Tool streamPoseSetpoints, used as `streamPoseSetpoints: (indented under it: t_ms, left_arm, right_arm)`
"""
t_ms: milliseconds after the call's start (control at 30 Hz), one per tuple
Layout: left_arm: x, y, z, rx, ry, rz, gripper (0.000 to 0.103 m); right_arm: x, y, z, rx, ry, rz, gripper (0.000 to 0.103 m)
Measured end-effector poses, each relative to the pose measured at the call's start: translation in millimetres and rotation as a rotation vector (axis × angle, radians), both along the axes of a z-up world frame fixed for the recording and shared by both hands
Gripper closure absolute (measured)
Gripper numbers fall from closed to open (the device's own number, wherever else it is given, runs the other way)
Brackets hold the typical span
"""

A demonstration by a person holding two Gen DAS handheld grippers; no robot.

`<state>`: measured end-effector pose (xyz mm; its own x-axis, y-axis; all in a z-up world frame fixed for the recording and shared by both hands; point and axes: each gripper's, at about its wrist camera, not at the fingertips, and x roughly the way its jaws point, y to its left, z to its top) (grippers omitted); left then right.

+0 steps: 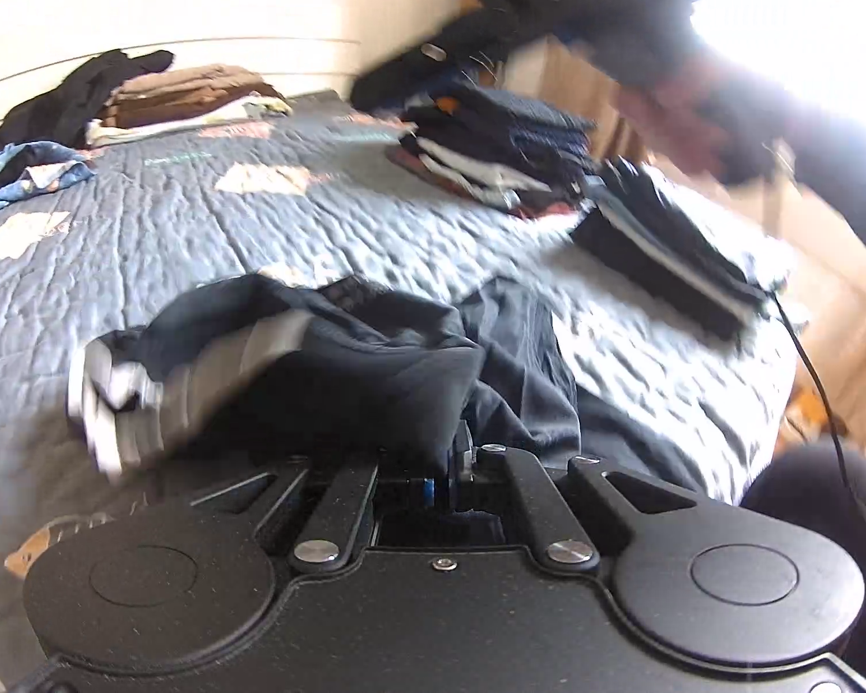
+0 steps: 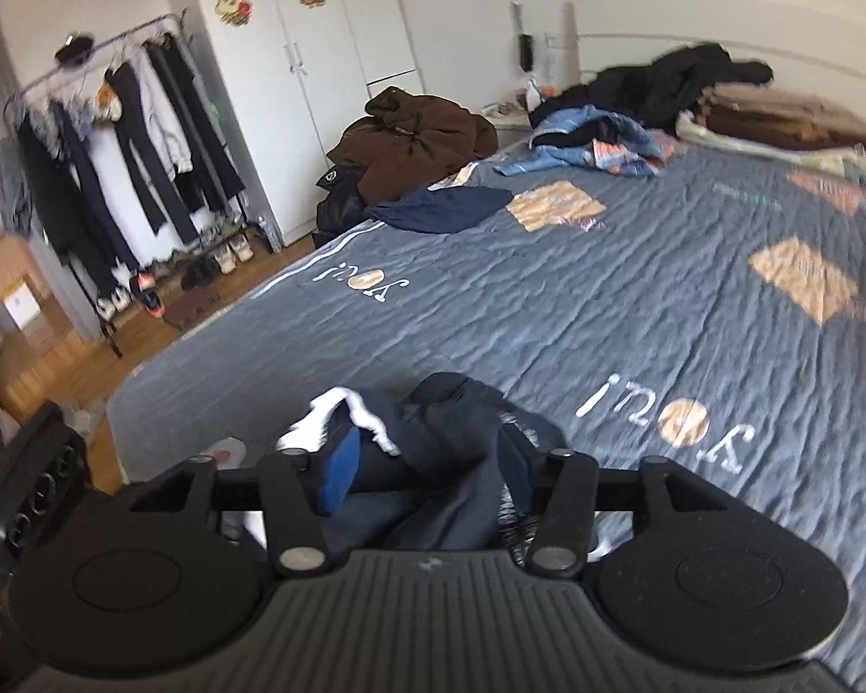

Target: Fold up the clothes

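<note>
Dark navy garment (image 1: 375, 369) with white stripe trim, bunched on the bed (image 1: 213, 219), draped directly over the front of the left tool (image 1: 456, 456); fingers hidden under the cloth, pinching a fold of it. Same garment (image 2: 450, 433) in the right wrist view: heaped between the fingers of the right tool (image 2: 427, 462), blue-padded finger (image 2: 340, 468) pressing against it from the left, cloth gripped.

Blue-grey quilted bedspread (image 2: 635, 300) with orange patches and white lettering, under the garment.

Stack of folded dark clothes (image 1: 502, 156), far side of the bed, well apart from the tools.

Clothes rack (image 2: 121, 138) with hanging dark items, beside white wardrobe doors (image 2: 329, 58).

Brown jacket pile (image 2: 415, 133) past the bed's corner.
</note>
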<state>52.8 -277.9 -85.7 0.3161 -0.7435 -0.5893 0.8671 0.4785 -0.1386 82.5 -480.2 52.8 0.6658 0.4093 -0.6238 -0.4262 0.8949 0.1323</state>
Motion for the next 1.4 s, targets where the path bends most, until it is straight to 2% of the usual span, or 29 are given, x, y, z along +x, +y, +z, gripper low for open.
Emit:
streamPoseSetpoints:
  t_ms: [100,167,333,467,567,667,767,833,867,900,1033,1167,1300,1400]
  left_arm:
    - [-15,0,-7,0.023,0.001,-0.026,0.099]
    - [-22,0,-11,0.029,-0.002,-0.031,0.099]
    - [-38,-2,-21,0.043,-0.01,-0.042,0.099]
    - [-37,-3,-25,0.039,0.005,-0.05,0.099]
    - [-36,0,-26,0.035,0.013,-0.052,0.099]
    - [-34,3,-26,0.029,0.014,-0.054,0.099]
    - [-32,5,-26,0.022,0.016,-0.054,0.099]
    - [-32,7,-25,0.017,0.02,-0.053,0.099]
    - [-31,9,-25,0.015,0.022,-0.052,0.099]
    - [-31,10,-24,0.012,0.025,-0.05,0.099]
    - [-28,17,-18,0.005,0.016,-0.038,0.099]
    - [-24,31,-1,0.009,-0.028,-0.008,0.099]
    - [-17,57,34,0.041,-0.115,0.045,0.099]
    - [-14,78,74,0.073,-0.225,0.1,0.1]
  right_arm:
    - [9,23,-1,-0.156,-0.084,0.162,0.037]
    - [20,46,-7,-0.237,-0.094,0.312,0.036]
    - [45,114,-39,-0.41,0.004,0.632,0.035]
    - [43,168,-75,-0.55,0.058,0.855,0.035]
    - [38,196,-105,-0.642,0.102,0.982,0.035]
    - [41,211,-132,-0.682,0.141,1.047,0.035]
    - [51,216,-150,-0.695,0.177,1.035,0.037]
    - [57,220,-161,-0.704,0.202,1.027,0.042]
    - [61,221,-167,-0.709,0.214,1.022,0.056]
    - [64,223,-173,-0.713,0.226,1.018,0.081]
    - [75,213,-160,-0.624,0.202,0.927,0.085]
    - [81,195,-109,-0.491,0.078,0.767,0.087]
    - [84,156,-27,-0.339,-0.089,0.504,0.089]
    - [76,119,38,-0.231,-0.17,0.318,0.089]
